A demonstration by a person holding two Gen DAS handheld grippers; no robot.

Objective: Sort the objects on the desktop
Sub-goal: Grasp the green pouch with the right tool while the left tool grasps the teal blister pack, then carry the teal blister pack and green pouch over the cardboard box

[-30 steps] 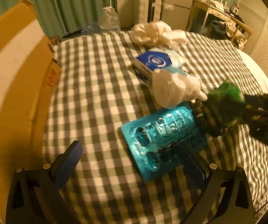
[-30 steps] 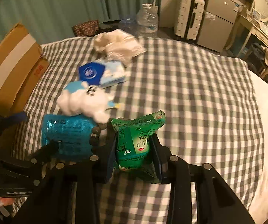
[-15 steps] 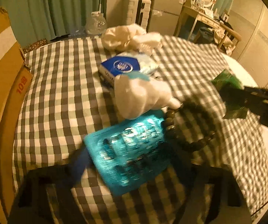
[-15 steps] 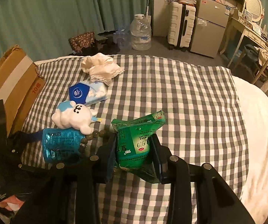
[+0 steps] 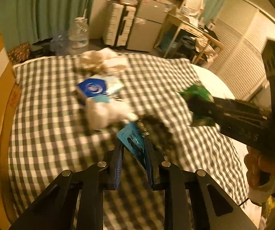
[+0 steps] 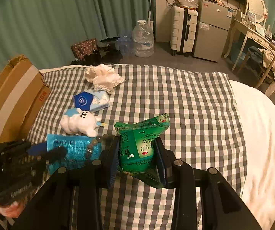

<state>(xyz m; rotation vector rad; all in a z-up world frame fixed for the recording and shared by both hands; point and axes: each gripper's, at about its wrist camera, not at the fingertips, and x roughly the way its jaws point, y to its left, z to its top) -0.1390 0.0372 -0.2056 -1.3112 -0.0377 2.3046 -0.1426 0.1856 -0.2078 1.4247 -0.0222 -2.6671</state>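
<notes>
L gripper (image 5: 134, 153) closing on teal blister pack (image 5: 134, 140); pack edge-on between pads, raised off checked cloth (image 5: 47, 130); bead bracelet (image 5: 156, 128) just beyond. R gripper (image 6: 137, 157) clamped on green sachet (image 6: 139, 141), held above cloth. Plush toy (image 6: 79, 123), tissue pack (image 6: 91, 100), white fabric (image 6: 103, 77) on cloth; cardboard box (image 6: 16, 94) at left edge.

Green curtains (image 6: 60, 19) hang behind a bed covered by a checked cloth (image 6: 185, 105). On the floor beyond stand a large water bottle (image 6: 143, 38), a white suitcase (image 6: 183, 30) and a small grey fridge (image 6: 212, 28). A cardboard box (image 6: 16, 92) sits at the bed's left; a dressing table (image 6: 252, 36) at right.
</notes>
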